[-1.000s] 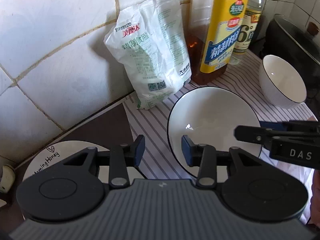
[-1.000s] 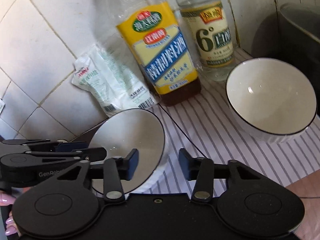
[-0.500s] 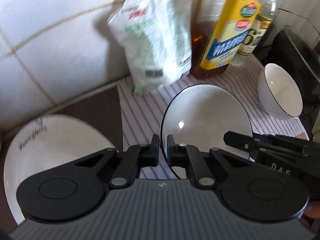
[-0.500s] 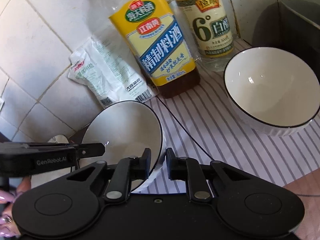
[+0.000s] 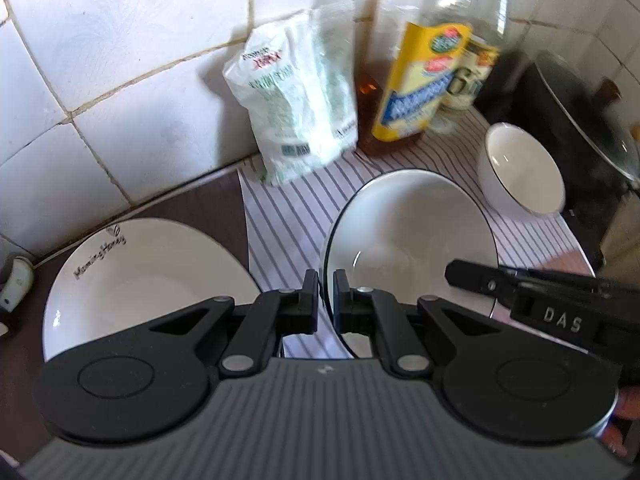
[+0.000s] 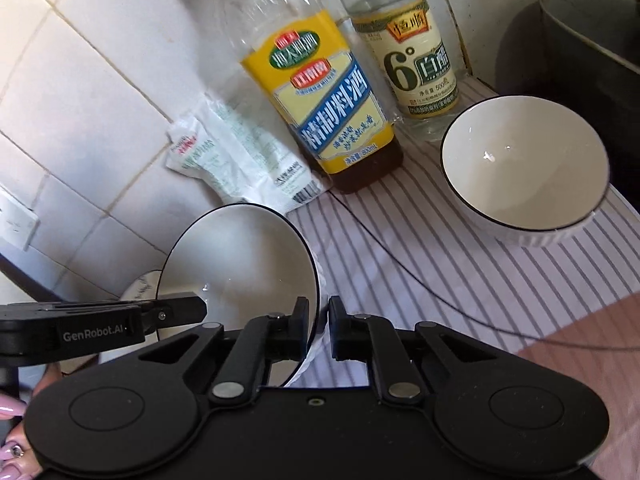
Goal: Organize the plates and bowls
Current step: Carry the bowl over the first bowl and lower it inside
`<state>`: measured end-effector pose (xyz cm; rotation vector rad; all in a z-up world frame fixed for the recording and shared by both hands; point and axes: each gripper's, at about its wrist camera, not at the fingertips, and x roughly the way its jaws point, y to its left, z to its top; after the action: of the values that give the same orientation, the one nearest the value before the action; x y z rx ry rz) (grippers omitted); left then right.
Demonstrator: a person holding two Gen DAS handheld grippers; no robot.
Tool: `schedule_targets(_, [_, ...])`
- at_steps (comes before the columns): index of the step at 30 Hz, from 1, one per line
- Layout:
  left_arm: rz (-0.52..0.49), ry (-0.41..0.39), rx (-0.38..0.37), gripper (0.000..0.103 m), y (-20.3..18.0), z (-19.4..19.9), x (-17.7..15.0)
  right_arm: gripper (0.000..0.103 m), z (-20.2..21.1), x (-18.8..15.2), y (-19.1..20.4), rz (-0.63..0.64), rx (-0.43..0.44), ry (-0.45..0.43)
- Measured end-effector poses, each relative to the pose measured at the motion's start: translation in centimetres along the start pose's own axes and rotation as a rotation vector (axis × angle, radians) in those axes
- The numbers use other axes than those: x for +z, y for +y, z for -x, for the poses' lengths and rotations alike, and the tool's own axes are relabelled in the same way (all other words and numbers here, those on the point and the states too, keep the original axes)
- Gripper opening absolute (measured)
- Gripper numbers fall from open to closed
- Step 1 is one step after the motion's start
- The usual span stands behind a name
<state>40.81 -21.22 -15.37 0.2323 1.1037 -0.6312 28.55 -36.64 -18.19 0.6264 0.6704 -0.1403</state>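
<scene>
1. Left wrist view: left gripper (image 5: 326, 300) has its jaws drawn in to a narrow gap, pinching the left rim of the black-rimmed bowl (image 5: 412, 232). One finger sits outside the rim, the other inside.
2. Same view: right gripper (image 5: 460, 274) reaches in from the right edge, its dark finger lying over the bowl's right rim. Lettering "DAS" on its body. Skin of the holding hand shows at lower right.
3. Right wrist view: right gripper (image 6: 318, 322) jaws likewise nearly together, clamped on the right rim of the black-rimmed bowl (image 6: 240, 264). The rim passes between the two fingers.
4. Same view: left gripper (image 6: 196, 308) enters from the left, level, over the bowl's far rim; "GenRobot.AI" on its side. Pink-nailed fingers (image 6: 10, 406) at lower left.
5. Bowl held between both grippers, tilted in the right wrist view, over the striped cloth (image 5: 280, 216). Whether its base touches the cloth cannot be told.
6. White plate (image 5: 148, 276) with script lettering lies just left of the bowl on the dark counter (image 5: 200, 200).
7. Second bowl (image 6: 524, 168), black-rimmed, stands upright on the striped cloth (image 6: 440, 252), apart to the right.
8. Against the tiled wall: white bag (image 5: 296, 108), yellow-labelled bottle (image 6: 316, 100), vinegar bottle (image 6: 400, 48). Dark pot (image 5: 576, 120) at far right.
</scene>
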Motion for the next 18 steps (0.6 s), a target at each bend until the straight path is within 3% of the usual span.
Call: schedule_targets(18, [-0.107, 0.004, -0.021, 0.006, -1.5, 9.8, -5.0, 0.015, 9.7, -4.3, 4.5, -0.014, 0.029, -0.009])
